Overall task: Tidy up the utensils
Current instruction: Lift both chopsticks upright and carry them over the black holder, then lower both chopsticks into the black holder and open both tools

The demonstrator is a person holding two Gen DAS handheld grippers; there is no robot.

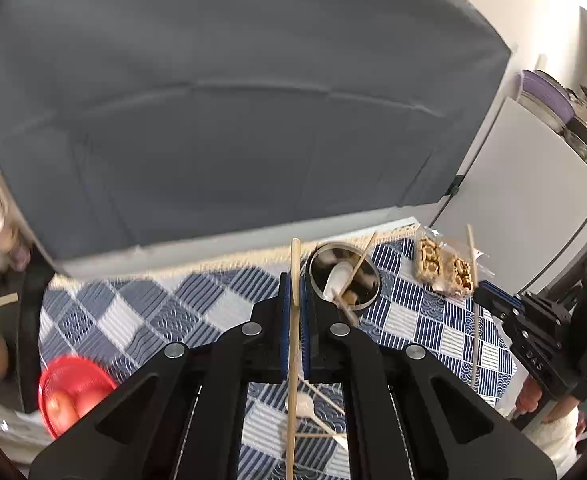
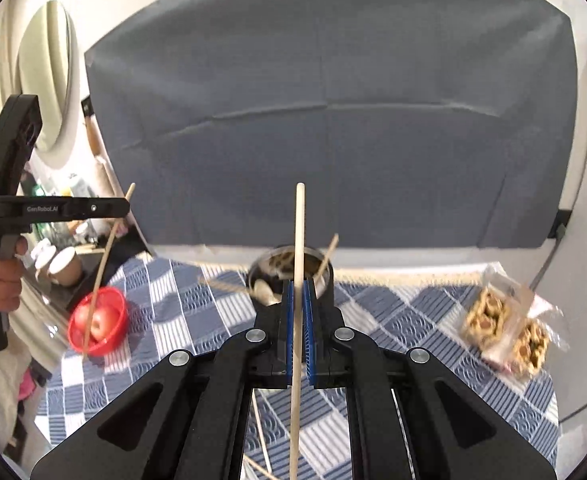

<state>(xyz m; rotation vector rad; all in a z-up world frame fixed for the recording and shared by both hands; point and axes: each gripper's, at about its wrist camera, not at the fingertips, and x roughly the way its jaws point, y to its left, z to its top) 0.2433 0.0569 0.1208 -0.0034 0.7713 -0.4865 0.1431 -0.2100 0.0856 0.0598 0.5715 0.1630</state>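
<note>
My left gripper (image 1: 296,280) is shut on a wooden chopstick (image 1: 293,344) that runs up between its blue pads. My right gripper (image 2: 298,286) is shut on another wooden chopstick (image 2: 298,264), held upright. Both are held above the checked blue cloth (image 1: 197,304), just in front of a round metal utensil holder (image 1: 345,276), which also shows in the right wrist view (image 2: 289,268). The holder has a white spoon (image 1: 339,276) and a chopstick in it. More chopsticks and a white spoon (image 1: 303,404) lie on the cloth below my left gripper.
A red bowl with apples (image 2: 98,322) sits at the cloth's left side. Wrapped snack packs (image 2: 507,330) lie at the right. A grey backdrop (image 2: 333,120) stands behind the table. Paper cups (image 2: 63,266) stand off the table's left edge.
</note>
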